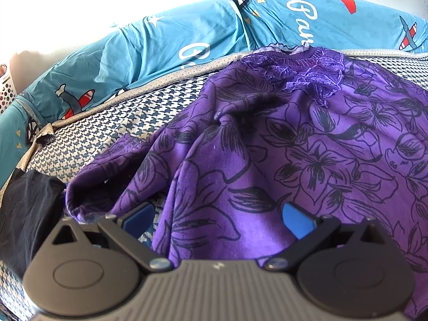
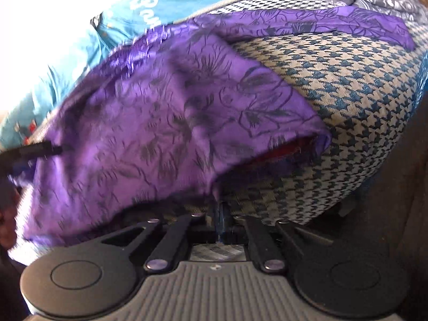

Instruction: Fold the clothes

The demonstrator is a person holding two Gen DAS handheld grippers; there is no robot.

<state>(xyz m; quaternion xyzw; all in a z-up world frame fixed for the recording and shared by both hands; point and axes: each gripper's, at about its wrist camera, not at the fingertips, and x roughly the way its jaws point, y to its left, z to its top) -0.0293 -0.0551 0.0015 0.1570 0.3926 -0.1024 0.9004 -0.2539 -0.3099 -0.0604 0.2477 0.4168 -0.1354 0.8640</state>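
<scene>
Purple floral top (image 1: 307,139), spread on houndstooth bed cover (image 1: 107,133), lace collar (image 1: 302,72) at twelve o'clock from left tongs (image 1: 218,218), hem nearest the camera. Long axis running six to twelve in the left wrist view, collar to hem. Left tongs released: blue pads (image 1: 297,219) wide apart, hovering over the hem, cloth under the gap but not pinched. Left sleeve (image 1: 112,187) bunched at about nine to ten o'clock of those tongs, beside a dark garment (image 1: 26,208) at eight o'clock. Teal printed quilt (image 1: 165,42) banked along the far edge, eleven to one o'clock.

Right tongs (image 2: 219,223) clenched, pads pressed together low in the right wrist view; purple hem edge (image 2: 214,187) dropping straight into them at twelve o'clock, so apparently pinching that corner, though blur and shadow hide the contact itself. Lifted flap of the top (image 2: 165,123) fanning from ten to one o'clock, red lining (image 2: 281,149) peeking under its raised edge. Right sleeve (image 2: 321,24) stretched across the bed toward one to two o'clock. Dark blurred tool tip, likely the other tongs (image 2: 34,151), at nine o'clock.

Judged: right side already gripped and nearer its fold; next move likely carrying that side panel across toward the garment's midline, at right angles to the long axis. Left tongs to close on the hem or steady it.
</scene>
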